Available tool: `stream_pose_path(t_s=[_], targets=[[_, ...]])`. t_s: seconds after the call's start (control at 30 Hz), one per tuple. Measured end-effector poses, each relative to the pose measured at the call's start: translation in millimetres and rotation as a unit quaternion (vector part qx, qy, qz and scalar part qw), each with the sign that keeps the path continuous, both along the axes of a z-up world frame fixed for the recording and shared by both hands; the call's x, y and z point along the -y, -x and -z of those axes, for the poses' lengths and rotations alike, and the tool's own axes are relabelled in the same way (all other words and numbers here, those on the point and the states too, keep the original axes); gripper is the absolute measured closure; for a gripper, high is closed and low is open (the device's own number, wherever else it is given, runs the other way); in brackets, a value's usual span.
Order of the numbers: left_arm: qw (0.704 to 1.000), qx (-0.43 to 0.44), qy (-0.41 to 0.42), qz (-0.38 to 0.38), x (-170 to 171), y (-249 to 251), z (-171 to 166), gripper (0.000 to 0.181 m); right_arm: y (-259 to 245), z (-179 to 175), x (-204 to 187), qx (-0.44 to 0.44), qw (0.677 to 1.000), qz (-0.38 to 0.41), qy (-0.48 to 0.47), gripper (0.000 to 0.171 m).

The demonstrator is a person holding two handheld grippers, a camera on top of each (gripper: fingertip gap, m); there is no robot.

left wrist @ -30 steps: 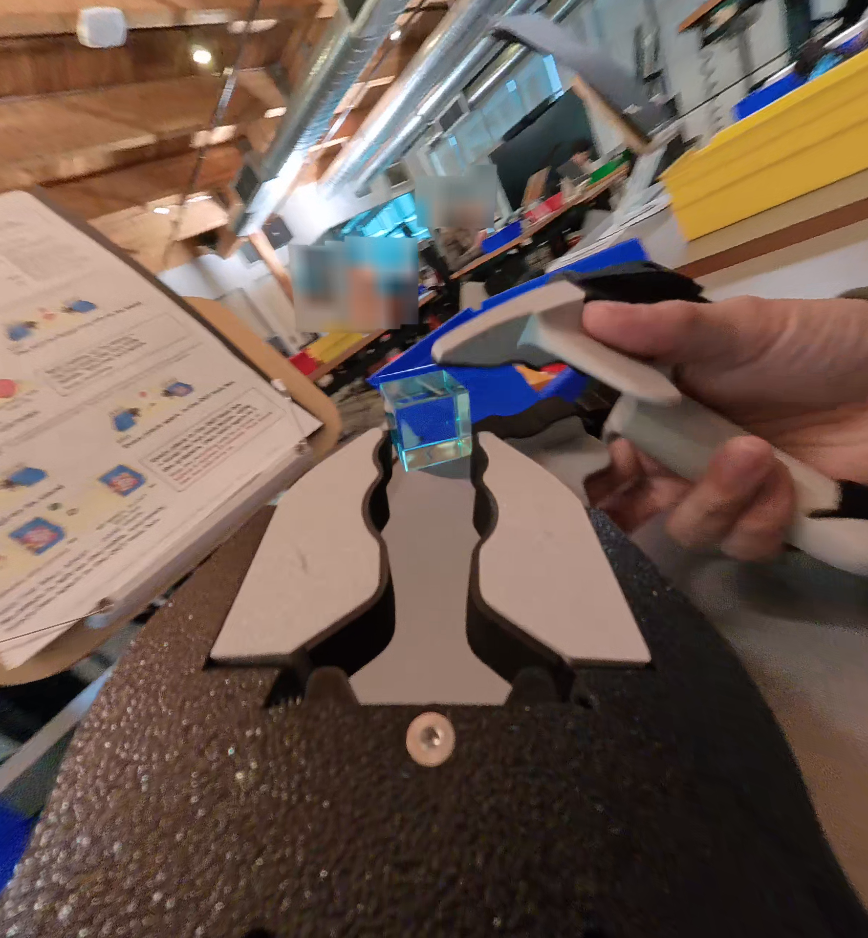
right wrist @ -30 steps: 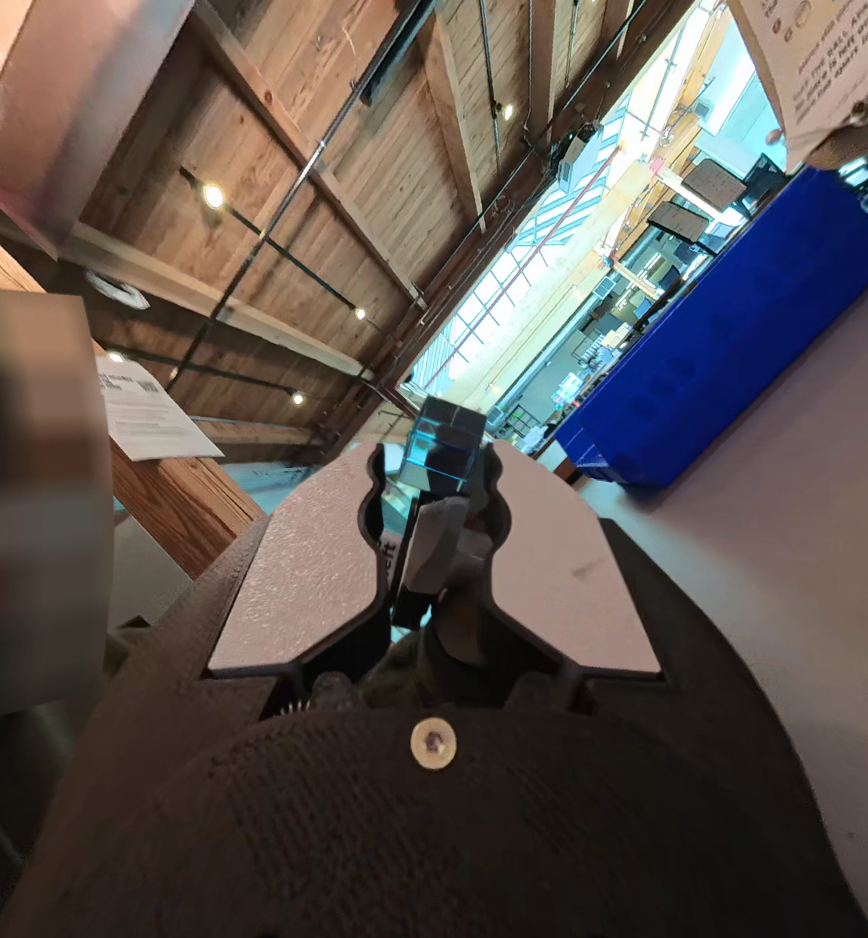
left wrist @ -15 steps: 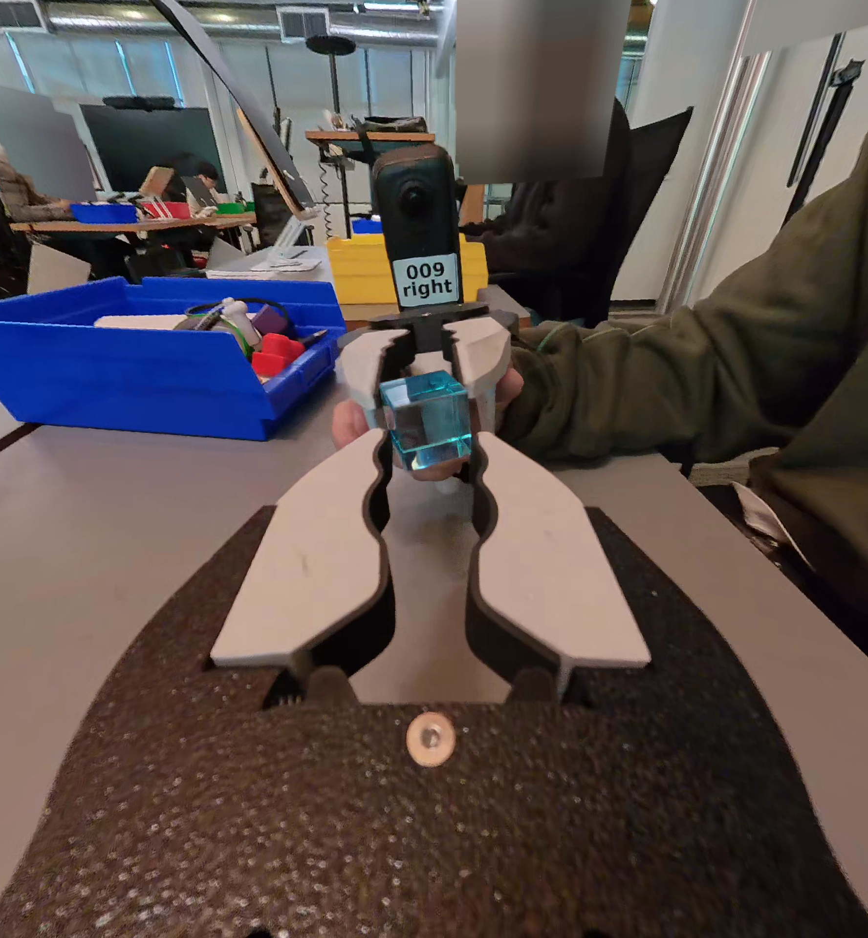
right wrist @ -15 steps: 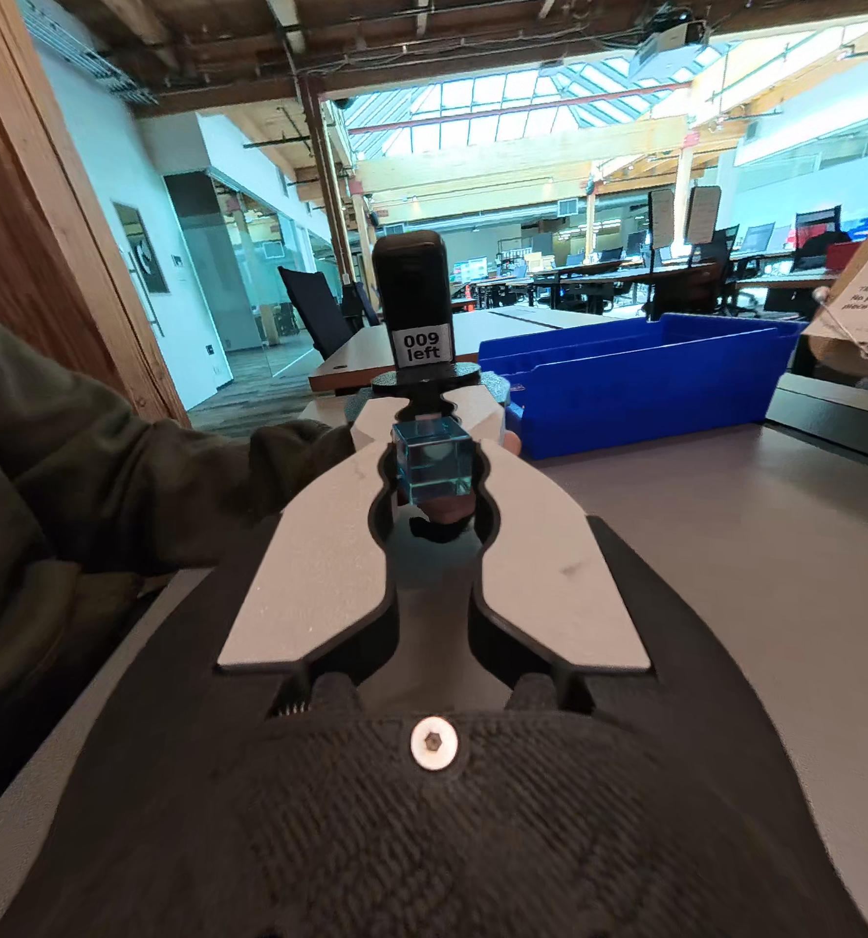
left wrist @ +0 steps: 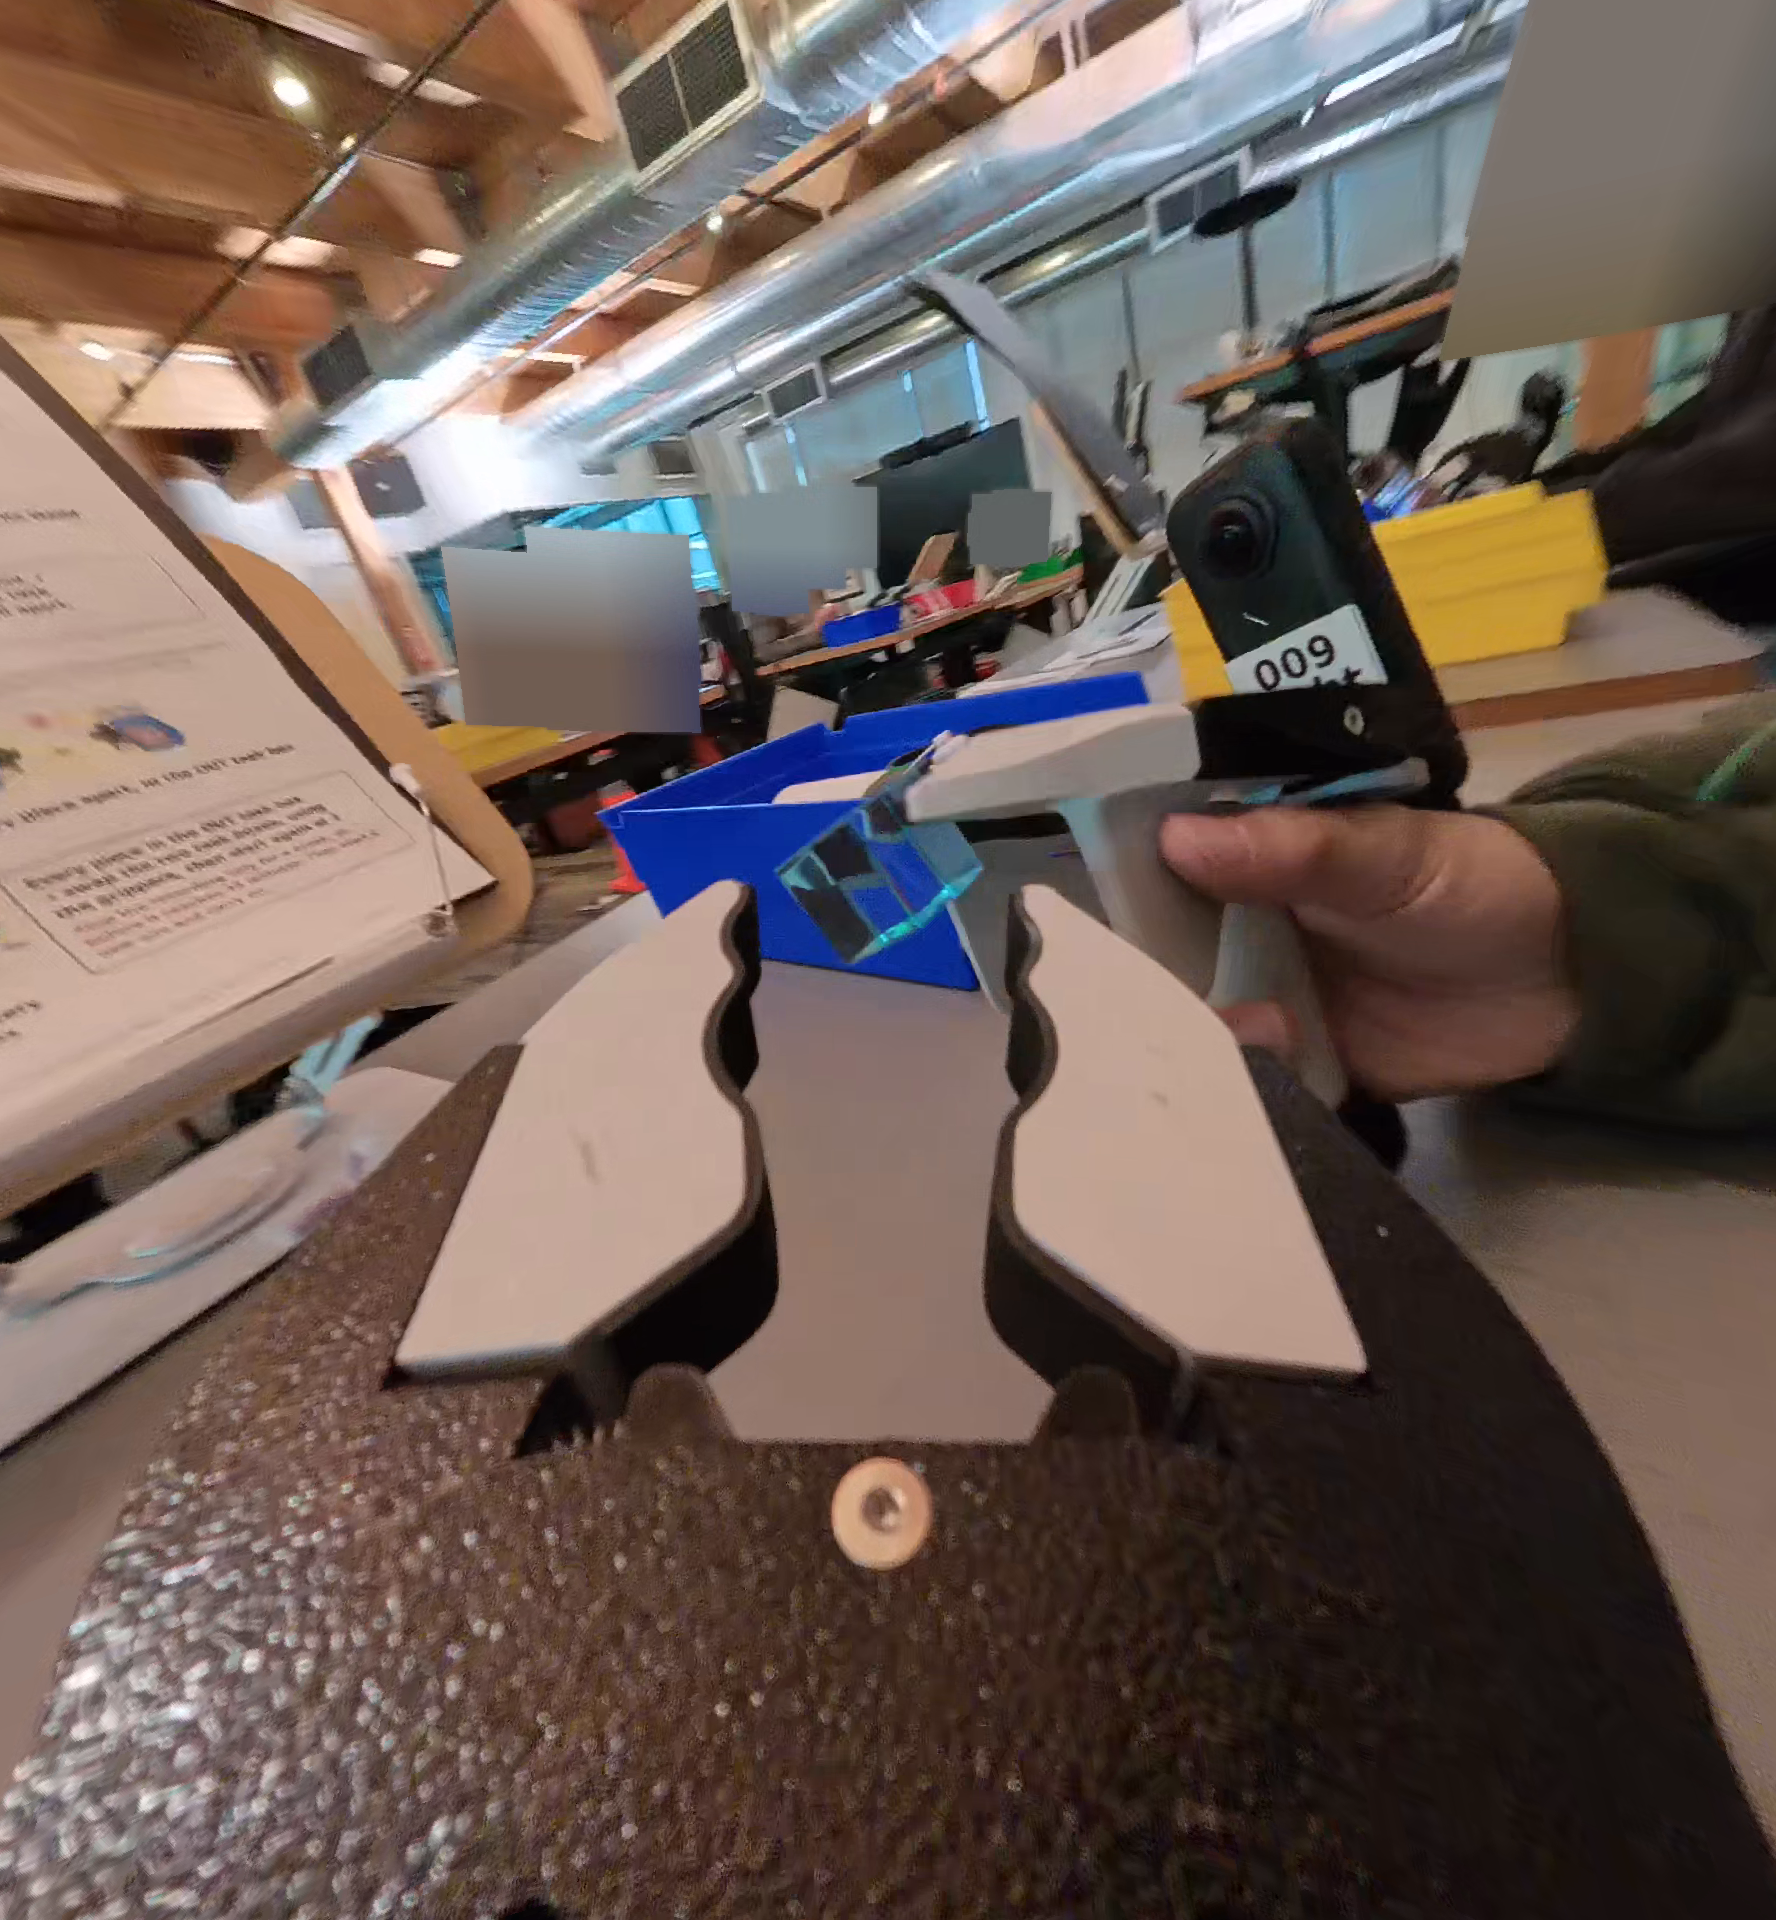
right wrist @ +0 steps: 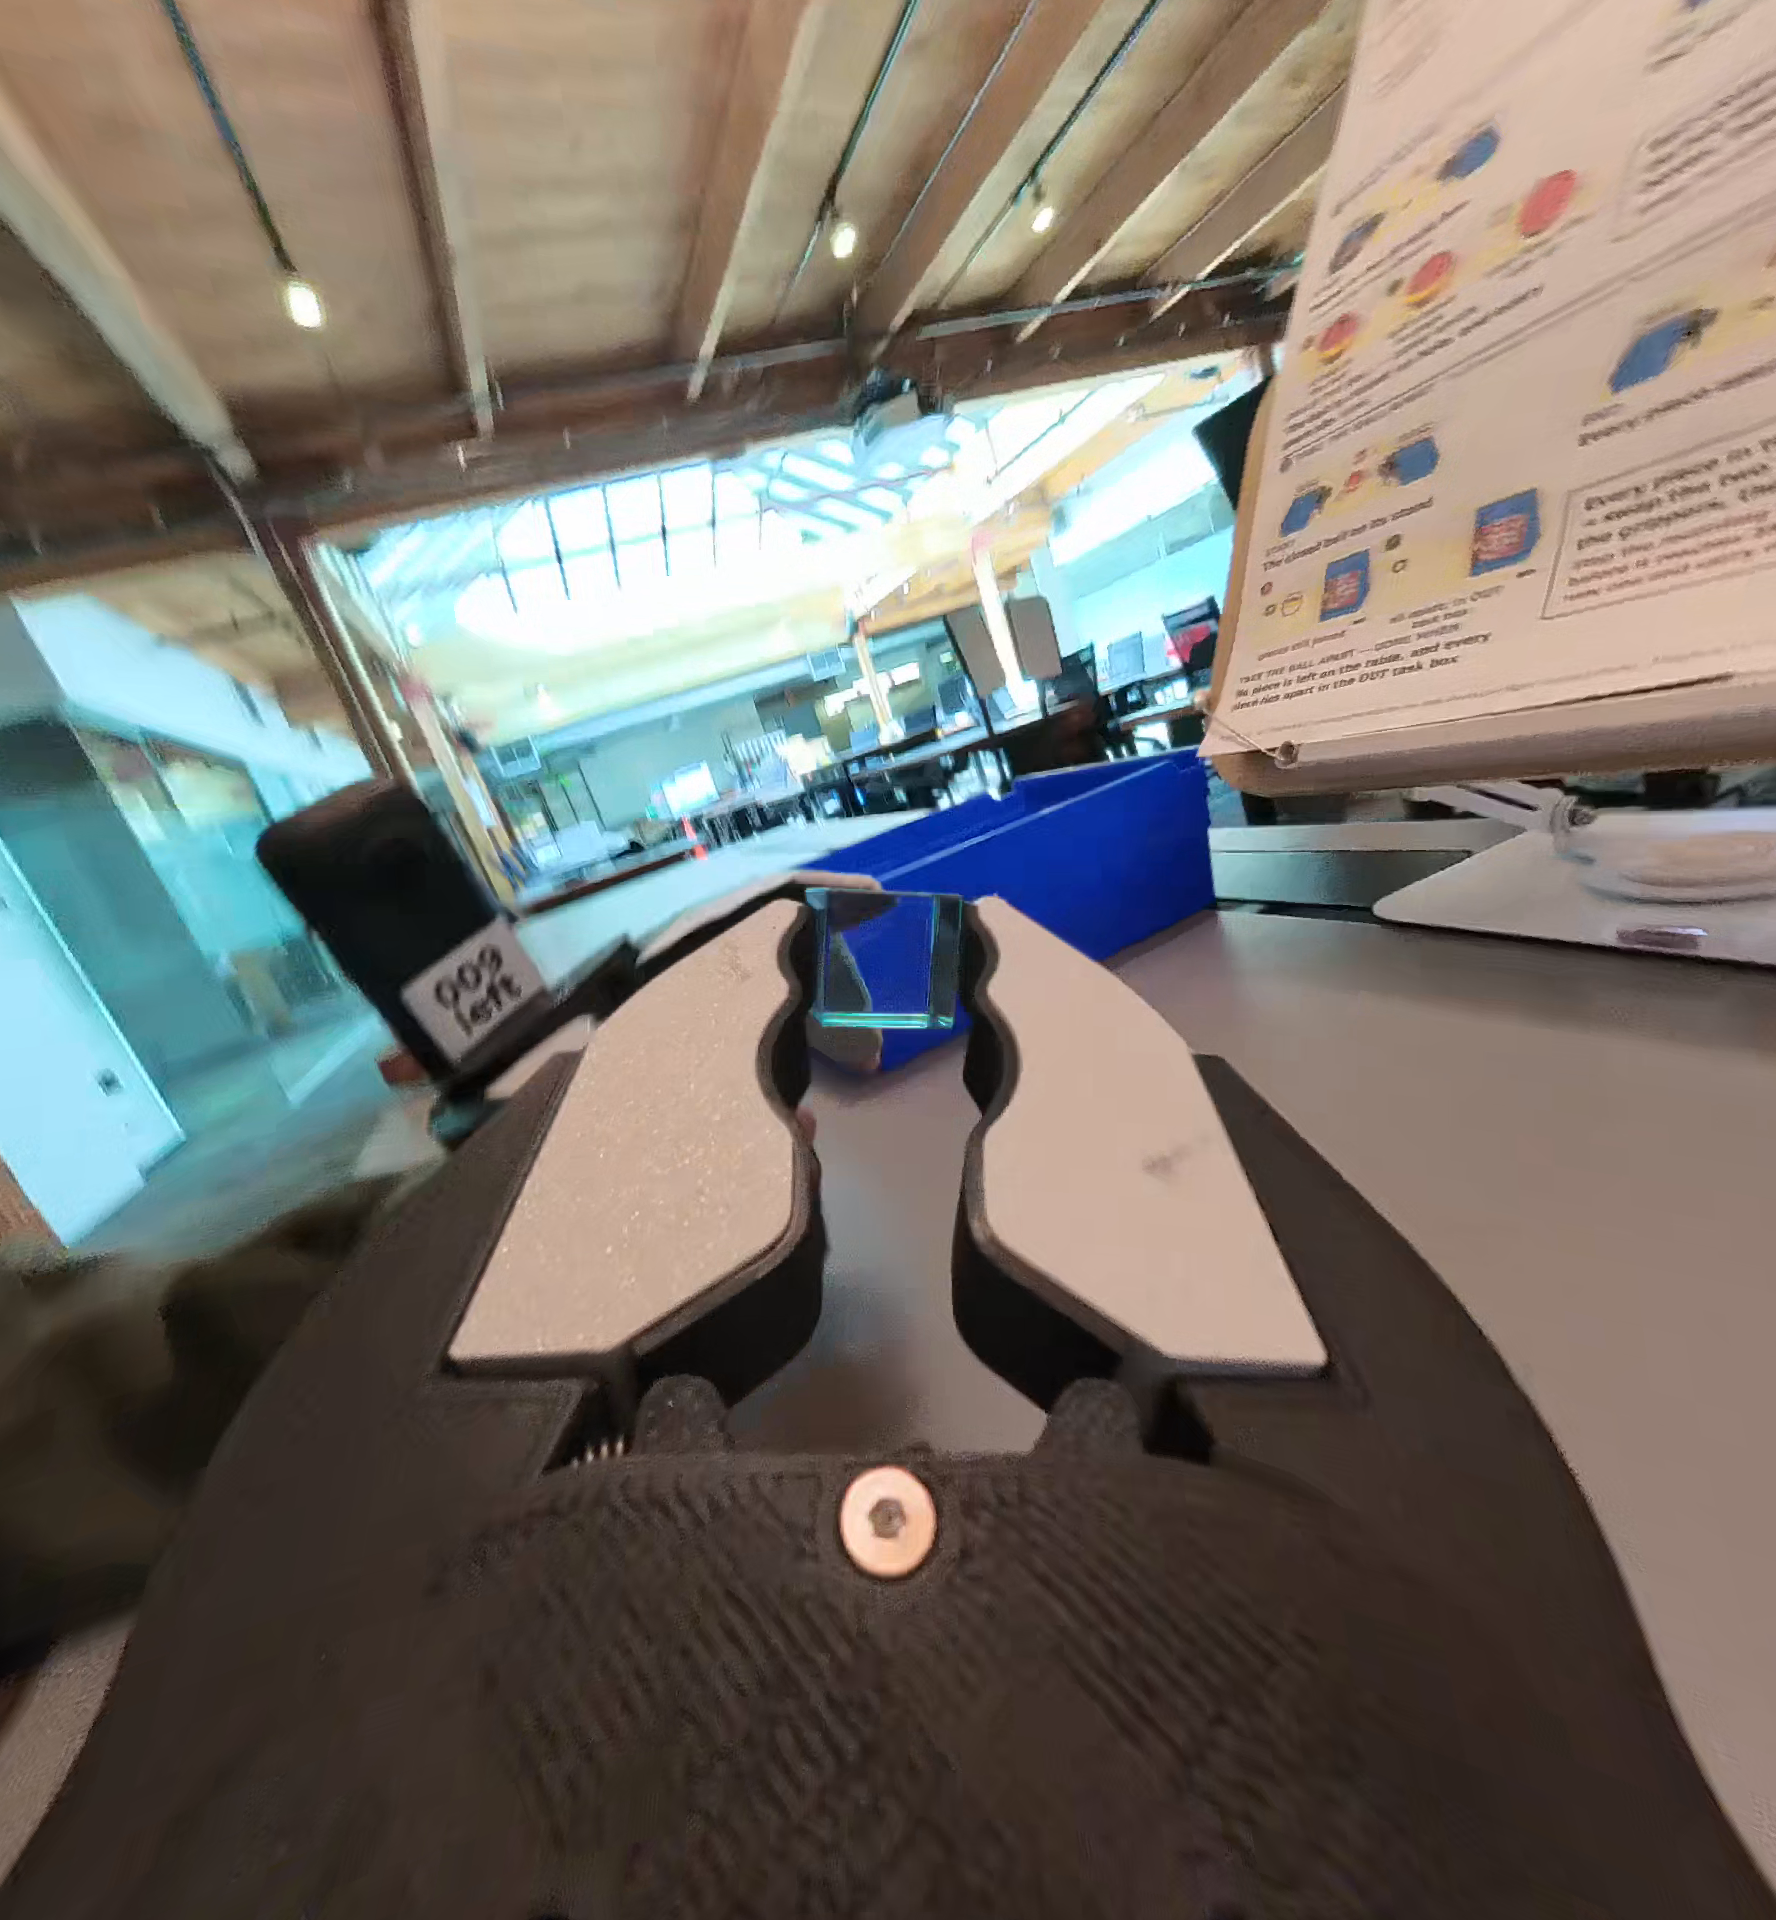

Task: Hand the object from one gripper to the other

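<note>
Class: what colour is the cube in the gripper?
Clear with a cyan tint, cube; best in the right wrist view.

Clear cube [right wrist: 886, 961], teal-edged with dark and blue reflections inside, seen between pale grey fingers [right wrist: 1092, 1132] of the right gripper [right wrist: 884, 971]. Gripper bodies noted as black, speckled texture. Left gripper [left wrist: 879, 935]: same pale grey finger plates. Blue bin [left wrist: 822, 831] beyond the fingertips. Grey table [right wrist: 1486, 1195] below. Olive green sleeve [left wrist: 1694, 935] at right. White instruction sheet [right wrist: 1590, 364], blue and red pictures, on tan board.

Clear teal-tinted glass cube [right wrist: 885, 961], sharp-edged, held off table between right gripper [right wrist: 885, 966] fingertips; tilted corner-down in left wrist view [left wrist: 879, 883].
</note>
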State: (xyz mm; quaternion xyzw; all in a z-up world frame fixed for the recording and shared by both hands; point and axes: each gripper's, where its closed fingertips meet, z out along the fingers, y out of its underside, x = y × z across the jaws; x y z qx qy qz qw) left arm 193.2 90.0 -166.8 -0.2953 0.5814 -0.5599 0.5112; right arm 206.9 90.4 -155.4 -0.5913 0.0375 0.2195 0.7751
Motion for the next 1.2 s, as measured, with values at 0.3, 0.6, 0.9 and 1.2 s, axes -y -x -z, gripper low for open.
stream_pose_path(t_s=[0.3, 0.6, 0.9, 1.2], targets=[[0.962, 0.08, -0.183, -0.187, 11, -11, -4, 0.135, -10, -15, 6, -0.224, 0.97, -0.02, -0.087, 0.145], [0.947, 0.108, -0.19, -0.233, -7, -2, -18, 0.153, 12, -17, 1, -0.283, 0.948, -0.104, -0.098, 0.145], [0.998, -0.031, -0.032, 0.046, 9, 4, 1, 0.154, 13, -12, 6, -0.155, 0.975, -0.156, -0.042, 0.117], [0.935, -0.184, 0.058, 0.298, 23, 45, 25, 0.154, 57, 8, 18, 0.135, 0.972, -0.191, 0.017, 0.122]])
